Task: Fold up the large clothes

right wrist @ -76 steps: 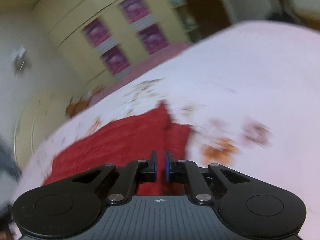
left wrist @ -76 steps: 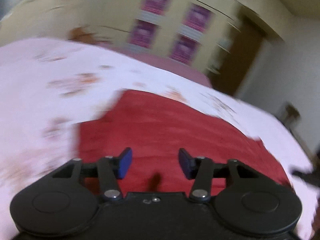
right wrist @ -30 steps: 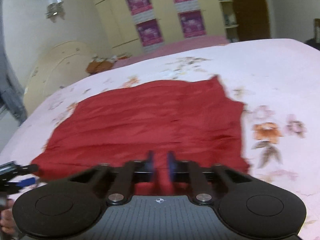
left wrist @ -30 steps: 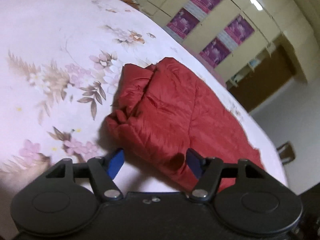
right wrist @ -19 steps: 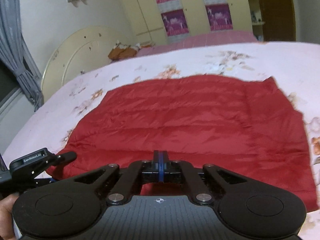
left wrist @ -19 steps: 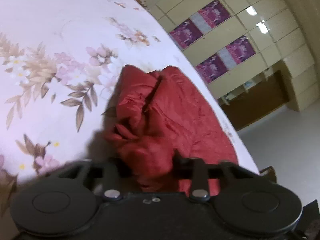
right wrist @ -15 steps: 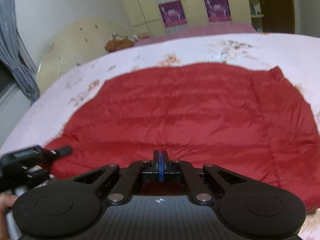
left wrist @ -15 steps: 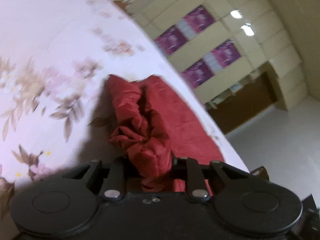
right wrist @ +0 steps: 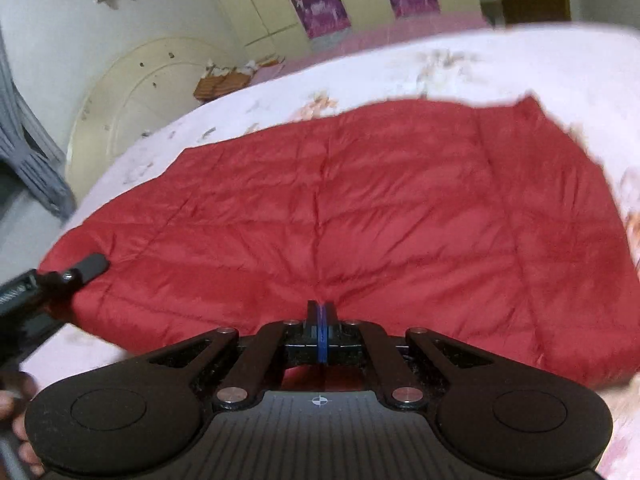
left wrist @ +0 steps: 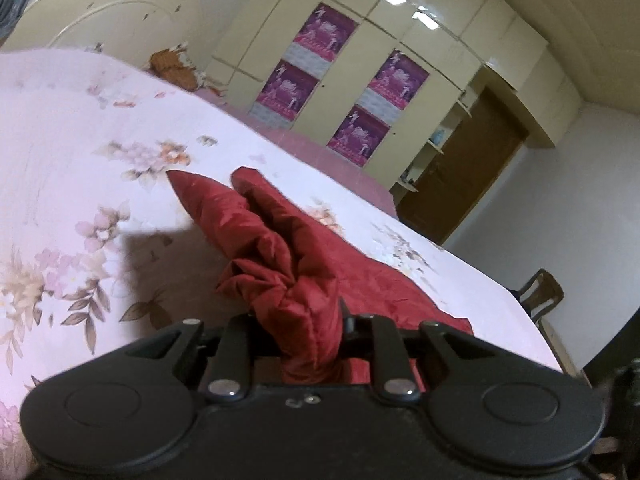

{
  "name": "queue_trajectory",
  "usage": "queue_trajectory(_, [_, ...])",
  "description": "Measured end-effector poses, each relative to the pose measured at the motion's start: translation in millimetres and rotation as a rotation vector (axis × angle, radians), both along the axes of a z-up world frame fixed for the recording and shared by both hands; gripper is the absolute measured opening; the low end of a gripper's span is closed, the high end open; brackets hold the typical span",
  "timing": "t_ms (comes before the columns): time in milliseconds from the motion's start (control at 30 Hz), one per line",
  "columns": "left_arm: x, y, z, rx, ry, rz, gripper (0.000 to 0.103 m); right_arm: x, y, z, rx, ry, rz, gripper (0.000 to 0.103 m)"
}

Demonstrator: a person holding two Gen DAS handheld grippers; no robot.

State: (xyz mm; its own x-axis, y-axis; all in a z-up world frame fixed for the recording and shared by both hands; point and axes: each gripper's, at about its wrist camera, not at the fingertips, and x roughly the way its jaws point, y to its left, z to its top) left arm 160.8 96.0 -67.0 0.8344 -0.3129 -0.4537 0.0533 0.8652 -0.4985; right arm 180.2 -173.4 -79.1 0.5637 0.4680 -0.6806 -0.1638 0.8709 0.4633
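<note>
On the bed: a red quilted garment (right wrist: 360, 216) lay spread over the floral bedsheet (left wrist: 72, 168), filling the middle of the right wrist frame.
Garment, left wrist view: its near corner (left wrist: 296, 280) was bunched and lifted off the sheet at lower centre, with two pointed folds reaching toward the upper left of the frame.
Left gripper (left wrist: 304, 328): fingers clamped on that bunched red corner; the fabric filled the gap between them and hid the pads.
Left gripper, right wrist view: seen at the left edge (right wrist: 72, 272), touching the left corner of the garment.
Right gripper (right wrist: 320, 320): the blue pads were pressed together at the near edge of the garment; creases in the fabric ran to the tips, so a thin fold was pinched there.
Hand (right wrist: 16, 420): partly visible at the lower left edge of the right wrist frame.
Background: cream wardrobe (left wrist: 400, 40) with purple posters (left wrist: 328, 32) in the upper centre, brown door (left wrist: 472, 168) at right, curved headboard (right wrist: 132, 100) at upper left, chair (left wrist: 540, 292) at the right edge.
</note>
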Motion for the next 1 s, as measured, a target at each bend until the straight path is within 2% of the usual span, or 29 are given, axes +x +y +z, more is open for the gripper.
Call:
queue_trajectory(167, [-11.7, -31.3, 22.2, 0.084, -0.051, -0.024, 0.020, 10.4, 2.3, -28.1, 0.009, 0.029, 0.058, 0.000])
queue_trajectory(300, [-17.9, -67.2, 40.8, 0.151, -0.103, -0.059, 0.020, 14.4, -5.5, -34.6, 0.049, 0.029, 0.082, 0.000])
queue_trajectory(433, [-18.6, -102.4, 51.7, 0.177, -0.129, -0.088, 0.020, 16.1, -18.9, -38.2, 0.104, 0.045, 0.092, 0.000])
queue_trajectory(533, [-14.7, -128.0, 57.0, 0.201, -0.138, -0.113, 0.020, 10.2, -43.1, -26.2, 0.156, 0.010, 0.043, 0.000])
queue_trajectory(667, [-8.3, -165.2, 54.4, 0.239, -0.141, -0.176, 0.020, 0.9, -95.3, -12.0, 0.176, -0.038, -0.046, 0.000])
queue_trajectory(800, [4.8, -200.3, 40.4, 0.251, -0.110, -0.260, 0.019, -9.9, -146.2, -6.7, 0.193, -0.051, -0.147, 0.000])
queue_trajectory(900, [17.0, -230.1, 20.3, 0.261, -0.053, -0.332, 0.020, -20.3, -178.0, -5.6, 0.201, -0.049, -0.221, 0.000])
queue_trajectory(1000, [32.6, -255.6, -9.7, 0.262, 0.080, -0.421, 0.023, -30.7, -201.8, -11.4, 0.212, -0.034, -0.296, 0.000])
